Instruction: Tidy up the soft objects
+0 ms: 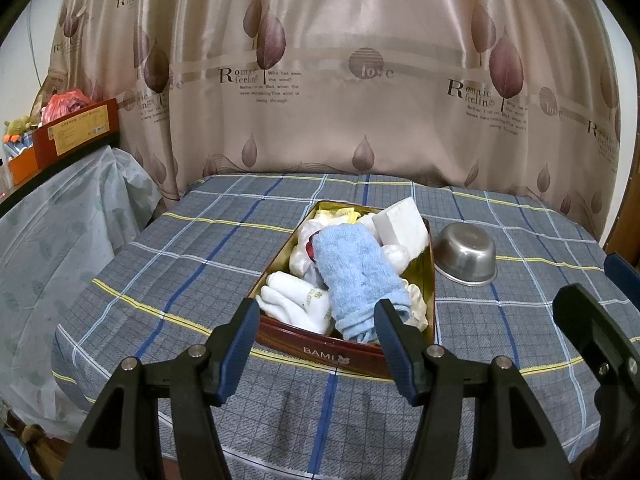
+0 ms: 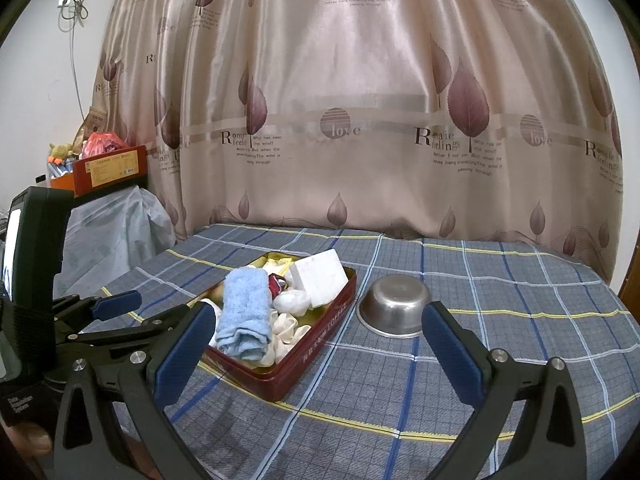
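Both grippers hover nearest, fingers spread, empty: left gripper (image 1: 316,320) before the tin (image 1: 344,350), right gripper (image 2: 320,334) further right. Blue towel (image 1: 358,276), white socks (image 1: 296,300), foam block (image 1: 400,224) sit packed inside; steel bowl (image 1: 466,254) upturned beside, on the bench.

Dim, even indoor light; glare sheens the curtain (image 1: 360,40) toward 12 o'clock; fisheye edges bend, corners perhaps vignetted.

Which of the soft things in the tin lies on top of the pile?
The blue towel, rolled up and lying lengthwise over the white socks and white bags in the red tin. It is the only blue item.
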